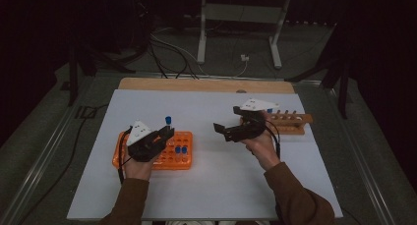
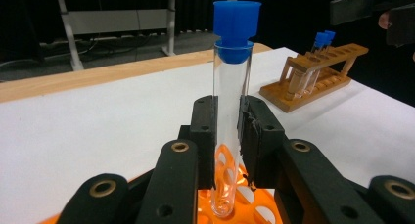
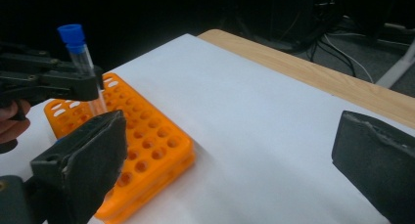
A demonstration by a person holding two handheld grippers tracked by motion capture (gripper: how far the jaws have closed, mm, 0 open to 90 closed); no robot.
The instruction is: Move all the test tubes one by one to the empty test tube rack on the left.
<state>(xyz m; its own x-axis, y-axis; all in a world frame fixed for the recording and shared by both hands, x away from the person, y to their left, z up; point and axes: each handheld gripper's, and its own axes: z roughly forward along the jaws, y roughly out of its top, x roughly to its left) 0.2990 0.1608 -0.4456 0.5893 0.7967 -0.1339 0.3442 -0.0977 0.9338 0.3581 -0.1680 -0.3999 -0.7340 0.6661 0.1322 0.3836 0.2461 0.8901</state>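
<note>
A person sits at a white table (image 1: 211, 185), a black gripper in each hand. The orange rack (image 1: 183, 161) serves as the landmark; it lies on the near left part of the table. Just above the rack, the left gripper (image 2: 228, 131) is clamped on a clear tube (image 2: 230, 111) with a blue cap (image 2: 236, 19). The tube stands upright, its round bottom hanging over the rack's open holes, not yet in one. Two more blue-capped tubes (image 1: 181, 150) stand in the rack's right side. To the right of the rack, over bare table, the right gripper (image 1: 222, 130) points towards it; its jaws are spread wide, with nothing between them. Farther right and back from the rack, behind that gripper, a wooden rack (image 2: 320, 70) sits on the table holding two blue-capped tubes (image 2: 320, 43). Beyond the table, a dark floor shows cables and a metal stand (image 1: 236, 18).
</note>
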